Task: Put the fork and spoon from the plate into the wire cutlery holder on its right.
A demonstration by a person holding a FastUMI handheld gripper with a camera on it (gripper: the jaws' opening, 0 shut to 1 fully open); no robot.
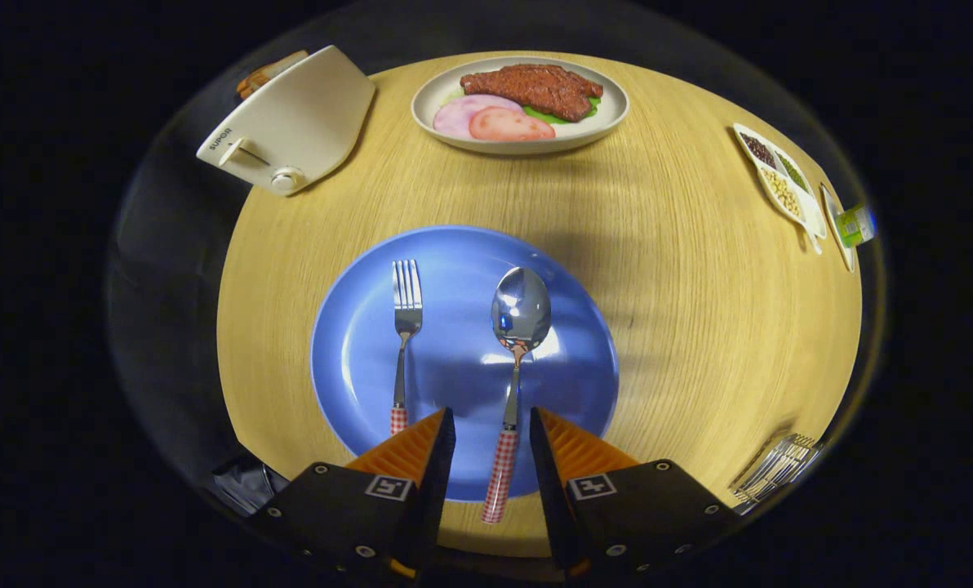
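- Gripper view: the tongs (492, 425) stood open, their two fingers straddling the checked handle of the spoon (516, 359) without pressing on it; nothing was held.
- The spoon lay on the blue plate (348, 359), bowl toward 12 o'clock, its handle end overhanging the plate's rim at 6 o'clock onto the wooden surface (699, 286).
- The fork (405, 327) lay just beside it at 9 o'clock, parallel, tines toward 12 o'clock, its handle partly behind the left finger.
- Handling, as a judgement: both pieces looked light, stiff and polished, so the metal would slip; the checked handle looked the better place to grip, and a thin handle lying flat on a glazed plate could skid when pinched.
- The wire cutlery holder (780, 469) sat at about 4 o'clock from the plate, well apart; its contents could not be made out.
- At 12 o'clock a pale plate (609, 122) carried a slab of meat, pink slices and a green leaf.
- At 2 o'clock a divided dish (780, 184) held beans, one kind to each compartment.
- A toaster (291, 122) stood at 11 o'clock.
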